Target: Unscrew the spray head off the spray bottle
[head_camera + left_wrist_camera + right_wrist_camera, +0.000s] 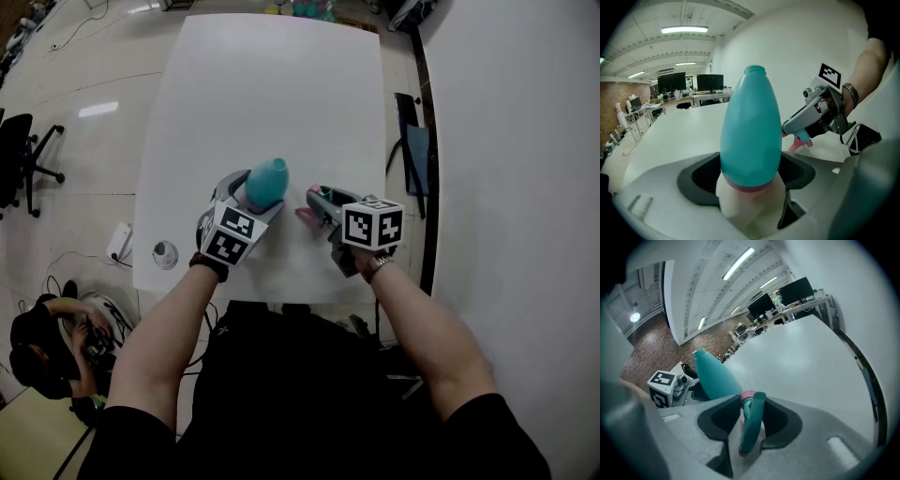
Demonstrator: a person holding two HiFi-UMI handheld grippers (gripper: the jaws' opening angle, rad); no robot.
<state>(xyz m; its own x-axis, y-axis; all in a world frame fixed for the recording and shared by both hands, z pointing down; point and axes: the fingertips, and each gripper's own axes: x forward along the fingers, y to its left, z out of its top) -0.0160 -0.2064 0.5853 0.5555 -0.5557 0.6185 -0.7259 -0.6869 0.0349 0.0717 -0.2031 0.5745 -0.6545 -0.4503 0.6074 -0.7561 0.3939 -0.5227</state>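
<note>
Seemingly finished: left tongs [749,180] clamped wide round teal spray bottle [751,124], neck bare; right tongs [749,427] narrowly pinching detached spray head [753,416], just beside left tongs. Only setting down left.

We have the bottle [266,183] in the left claw [251,194], the spray head [751,423] in the right claw [319,202] just right of it, above the counter [281,94].

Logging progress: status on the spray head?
Left gripper shut on teal bottle, neck bare. Right gripper shut on spray head, apart from bottle. Nothing in the way.
</note>
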